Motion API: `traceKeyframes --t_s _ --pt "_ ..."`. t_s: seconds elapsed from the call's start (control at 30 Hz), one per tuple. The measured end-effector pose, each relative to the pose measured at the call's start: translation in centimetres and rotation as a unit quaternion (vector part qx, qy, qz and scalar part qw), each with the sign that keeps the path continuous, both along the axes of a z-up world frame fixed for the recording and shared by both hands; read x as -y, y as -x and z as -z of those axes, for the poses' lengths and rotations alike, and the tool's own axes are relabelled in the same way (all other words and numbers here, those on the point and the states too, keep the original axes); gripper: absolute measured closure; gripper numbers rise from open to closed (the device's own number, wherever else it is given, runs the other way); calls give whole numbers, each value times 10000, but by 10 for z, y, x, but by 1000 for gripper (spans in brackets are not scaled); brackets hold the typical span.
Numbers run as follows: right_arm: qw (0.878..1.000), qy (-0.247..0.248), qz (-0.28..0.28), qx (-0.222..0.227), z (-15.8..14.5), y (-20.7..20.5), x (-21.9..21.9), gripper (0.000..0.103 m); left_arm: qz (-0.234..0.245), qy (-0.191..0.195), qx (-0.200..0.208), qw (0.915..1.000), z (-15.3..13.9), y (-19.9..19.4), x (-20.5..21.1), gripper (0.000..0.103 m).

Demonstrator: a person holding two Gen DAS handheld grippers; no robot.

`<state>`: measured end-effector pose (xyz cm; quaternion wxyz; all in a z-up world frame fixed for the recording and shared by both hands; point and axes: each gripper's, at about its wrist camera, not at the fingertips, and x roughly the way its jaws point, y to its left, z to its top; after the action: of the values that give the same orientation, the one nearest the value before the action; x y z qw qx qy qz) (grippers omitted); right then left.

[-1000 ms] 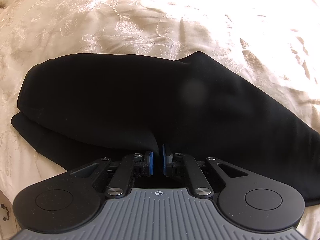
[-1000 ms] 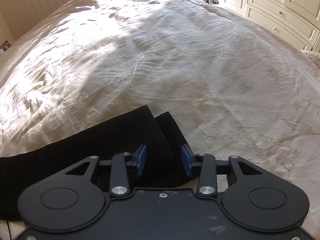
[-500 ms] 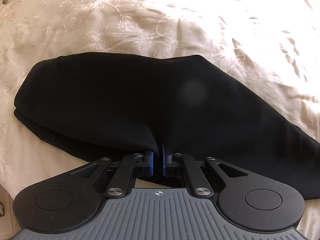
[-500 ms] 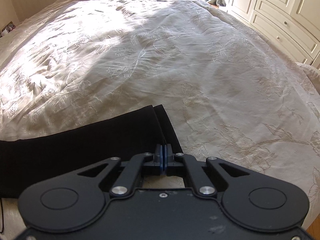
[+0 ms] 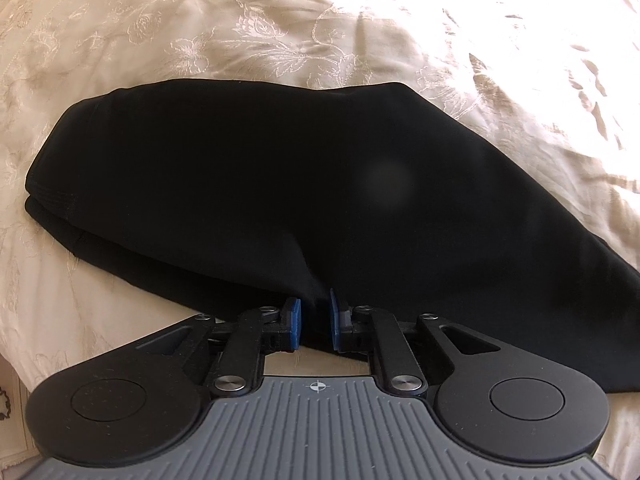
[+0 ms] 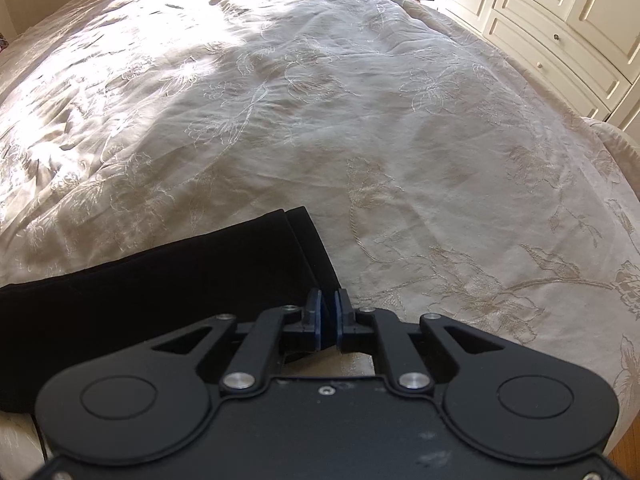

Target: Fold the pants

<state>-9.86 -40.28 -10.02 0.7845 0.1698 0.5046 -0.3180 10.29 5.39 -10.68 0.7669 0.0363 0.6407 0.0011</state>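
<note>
On the bed (image 6: 400, 128) we see the black pants (image 5: 280, 184) lying folded lengthwise. Our left claw (image 5: 315, 322), jaws just eased apart, pinches their near edge; our right claw (image 6: 327, 318), wide a second ago, now grips the hem.

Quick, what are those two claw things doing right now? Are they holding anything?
Left gripper: shut on the near edge of the black pants, jaws just eased slightly.
Right gripper: shut on the pants' hem corner, jaws just eased slightly.
</note>
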Motion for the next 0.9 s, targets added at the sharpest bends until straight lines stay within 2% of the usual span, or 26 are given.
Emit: traceKeyframes --t_s 0.07,0.23,0.43,0.5,0.67,0.77,0.9 --pt "9999 -11 85 62 -3 2 2 85 -21 51 -6 10000 -6 9 -3 86" --pt "9992 215 96 331 -22 -2 -7 82 -66 42 -61 10000 -16 33 -17 86" --pt "9943 359 -331 951 -51 -24 -43 78 -237 -74 189 9995 -35 40 -56 86" --pt "9909 354 -642 1125 -57 -36 -63 76 -408 -69 255 9988 -41 33 -76 86" --pt "9764 215 -1795 1181 -62 -73 -135 75 -655 -96 400 9970 -46 2 -124 86" --pt "9602 -1 -2574 1082 -58 -94 -189 74 -639 -122 450 9969 -46 -22 -151 86" --pt "9323 -568 -3465 869 -51 -124 -266 74 -663 -56 402 9970 -40 -49 -182 86"
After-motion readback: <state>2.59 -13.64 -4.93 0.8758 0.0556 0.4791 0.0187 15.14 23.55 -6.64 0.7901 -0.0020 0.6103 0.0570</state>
